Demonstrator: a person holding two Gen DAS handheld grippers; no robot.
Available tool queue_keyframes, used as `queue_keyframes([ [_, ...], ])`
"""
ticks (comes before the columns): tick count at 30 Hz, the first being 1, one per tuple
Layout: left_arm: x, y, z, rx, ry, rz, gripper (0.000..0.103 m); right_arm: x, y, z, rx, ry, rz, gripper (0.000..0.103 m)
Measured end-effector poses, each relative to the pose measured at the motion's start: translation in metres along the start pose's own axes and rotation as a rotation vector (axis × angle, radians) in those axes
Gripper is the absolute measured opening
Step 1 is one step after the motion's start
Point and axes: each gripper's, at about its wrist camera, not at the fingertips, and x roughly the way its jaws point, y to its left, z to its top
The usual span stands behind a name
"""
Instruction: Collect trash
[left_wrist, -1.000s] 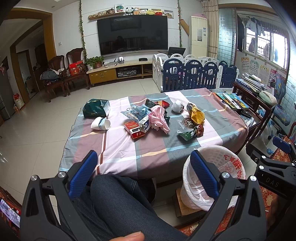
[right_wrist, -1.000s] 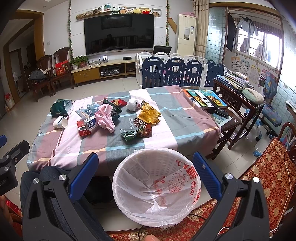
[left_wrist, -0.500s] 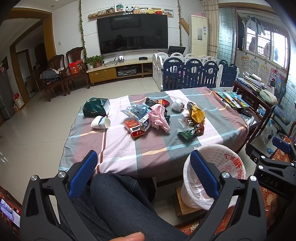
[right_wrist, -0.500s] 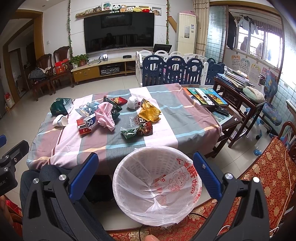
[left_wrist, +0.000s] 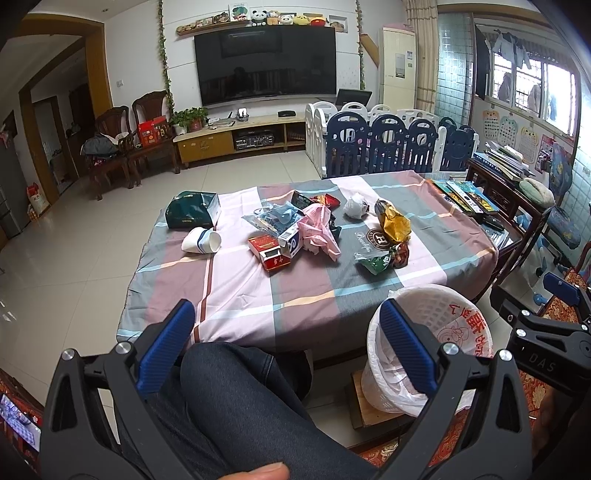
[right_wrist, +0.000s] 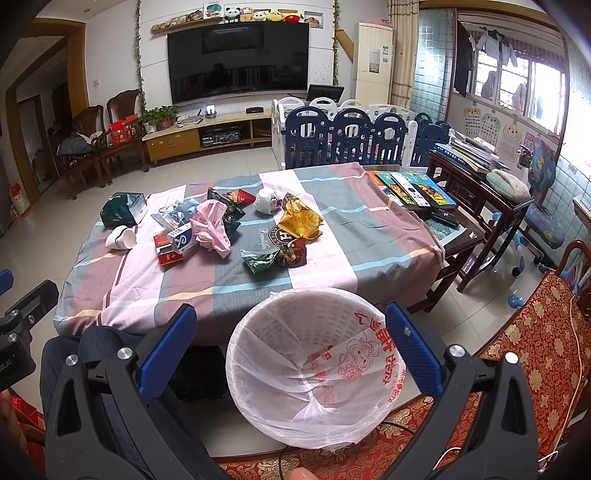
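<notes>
Trash sits mid-frame on the table (right_wrist: 332, 236), nothing collected yet by our read. Left gripper (left_wrist: 288, 339) and right gripper (right_wrist: 291, 339) both have jaws wide apart, holding nothing, low in frame and well apart from the pile.

Bin (right_wrist: 314, 369) is lower center in the right wrist view, lower right in the left wrist view, just beside the table's near edge. Liner looks empty.

Items, all light in our judgement:
- Green wrapper (right_wrist: 260, 260) and yellow bag (right_wrist: 299, 219), nearest the bin. Crinkly film, slippery, so we pinch a raised fold, not a flat face.
- Pink bag (right_wrist: 214, 225), soft, grab the bunched middle.
- Red box (right_wrist: 168, 251) and blue-white carton (right_wrist: 181, 236), stiff-ish card, will crush. We grip across the narrow sides.
- Paper cup (right_wrist: 120, 236) lies tipped at left, so we pinch the rim wall.
- Green pouch (right_wrist: 120, 210) is upper left, farthest.

We start with the 2 wrappers closest to the bin.
</notes>
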Motion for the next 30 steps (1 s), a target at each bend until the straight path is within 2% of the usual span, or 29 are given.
queue_keyframes([
  [14,0.007,0.008,-0.01,-0.004,0.028,0.003,0.1,0.011,0.001,-0.001,0.001,0.027,0.005,0.1],
  [20,0.044,0.02,-0.02,-0.026,0.114,0.05,0.1,0.028,0.004,0.0,0.005,0.059,0.008,0.1],
  [24,0.07,0.031,-0.02,-0.044,0.126,0.108,0.1,0.045,0.007,0.002,-0.001,0.057,0.015,0.1],
  [26,0.081,0.038,-0.022,-0.055,0.126,0.131,0.1,0.064,0.012,-0.001,-0.013,0.104,0.026,0.1],
  [30,0.104,0.054,-0.031,-0.082,0.153,0.144,0.1,0.093,0.022,-0.01,-0.012,0.193,0.106,0.1],
])
